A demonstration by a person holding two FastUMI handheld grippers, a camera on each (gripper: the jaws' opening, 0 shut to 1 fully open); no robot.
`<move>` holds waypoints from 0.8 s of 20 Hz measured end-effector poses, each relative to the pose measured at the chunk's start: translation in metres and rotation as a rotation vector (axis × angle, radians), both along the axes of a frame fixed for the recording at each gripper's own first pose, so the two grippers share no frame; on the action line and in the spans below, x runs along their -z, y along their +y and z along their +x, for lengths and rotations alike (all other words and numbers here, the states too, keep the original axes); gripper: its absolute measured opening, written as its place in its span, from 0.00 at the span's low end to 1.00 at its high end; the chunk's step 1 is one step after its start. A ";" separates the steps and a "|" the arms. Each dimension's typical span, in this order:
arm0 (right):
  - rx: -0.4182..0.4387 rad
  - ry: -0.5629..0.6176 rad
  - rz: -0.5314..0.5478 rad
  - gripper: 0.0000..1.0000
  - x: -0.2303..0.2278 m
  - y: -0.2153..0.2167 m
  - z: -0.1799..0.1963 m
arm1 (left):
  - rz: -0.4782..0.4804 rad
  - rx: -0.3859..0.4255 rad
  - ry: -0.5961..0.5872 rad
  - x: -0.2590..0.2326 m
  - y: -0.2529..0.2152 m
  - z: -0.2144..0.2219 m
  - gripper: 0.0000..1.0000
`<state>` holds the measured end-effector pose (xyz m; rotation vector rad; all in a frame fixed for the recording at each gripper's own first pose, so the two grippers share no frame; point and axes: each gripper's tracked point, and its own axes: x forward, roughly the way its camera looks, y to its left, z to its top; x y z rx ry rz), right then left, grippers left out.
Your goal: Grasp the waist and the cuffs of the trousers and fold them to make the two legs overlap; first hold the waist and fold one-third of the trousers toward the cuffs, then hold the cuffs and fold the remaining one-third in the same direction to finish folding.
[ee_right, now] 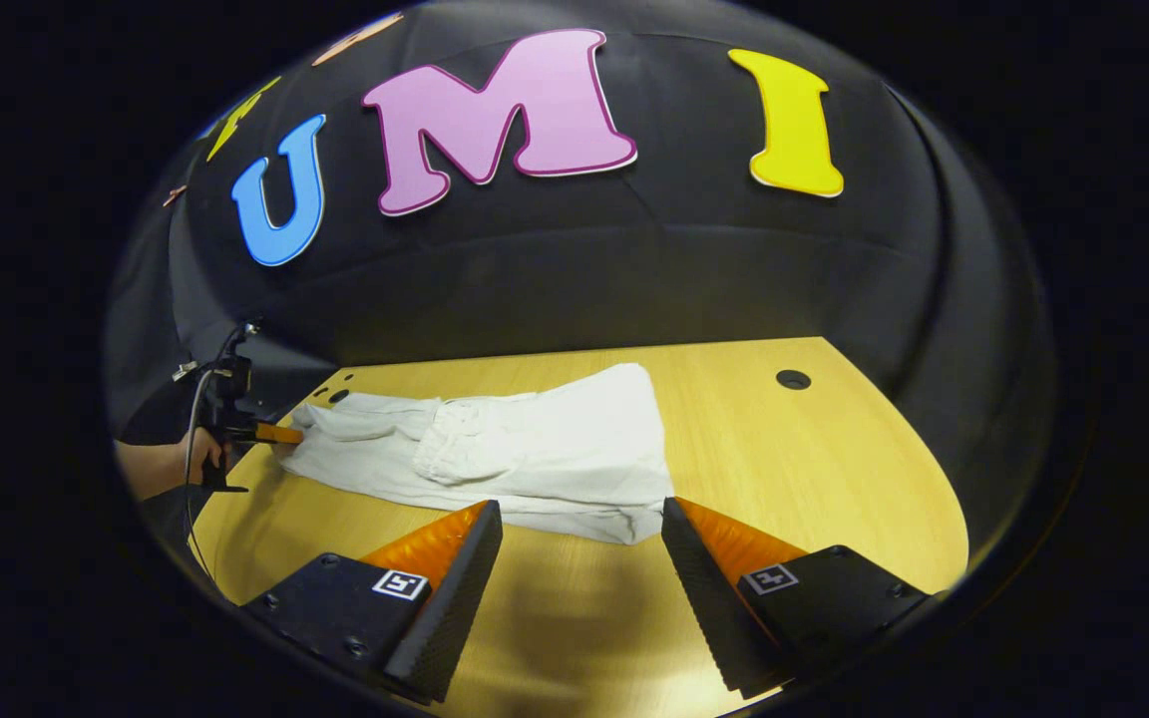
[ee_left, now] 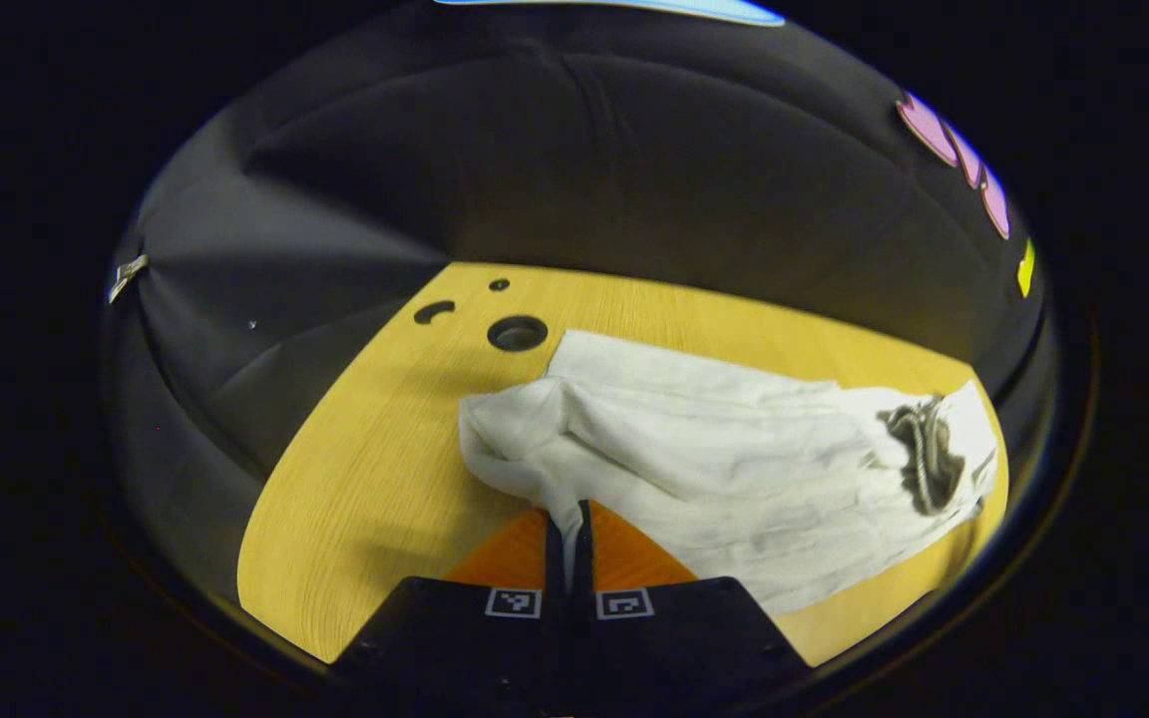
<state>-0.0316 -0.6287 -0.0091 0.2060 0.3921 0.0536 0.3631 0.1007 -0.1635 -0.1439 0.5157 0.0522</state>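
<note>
White trousers [ee_left: 734,469] lie folded on the wooden surface [ee_left: 355,499], directly ahead of both grippers. Left gripper [ee_left: 567,519]: 2 fingers closed together, pinching a fold of cloth at the cuff end. Right gripper [ee_right: 579,519]: fingers spread wide, holding nothing, just short of the trousers' near edge.

right claw [ee_right: 579,553] parted, white trousers [ee_right: 505,449] ahead

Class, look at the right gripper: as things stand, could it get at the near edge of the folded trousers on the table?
Probably yes. The right gripper is open, its jaws wide apart, and the near edge of the trousers lies just ahead of them with bare table between. The left gripper pinches cloth at the far end.
</note>
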 end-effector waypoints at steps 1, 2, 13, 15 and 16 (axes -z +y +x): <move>0.007 0.001 0.002 0.98 -0.002 -0.004 -0.003 | -0.013 0.002 -0.017 -0.011 -0.004 -0.003 0.06; 0.012 0.001 0.004 0.98 -0.003 -0.007 -0.003 | -0.018 0.005 -0.032 -0.022 -0.009 -0.007 0.06; 0.071 -0.052 0.000 0.98 -0.034 -0.038 -0.035 | -0.113 0.097 -0.191 -0.135 -0.114 -0.012 0.06; 0.092 -0.061 -0.010 0.98 -0.039 -0.049 -0.044 | -0.111 0.119 -0.224 -0.158 -0.142 -0.010 0.06; 0.101 -0.066 -0.017 0.98 -0.042 -0.056 -0.047 | -0.115 0.134 -0.234 -0.168 -0.157 -0.008 0.06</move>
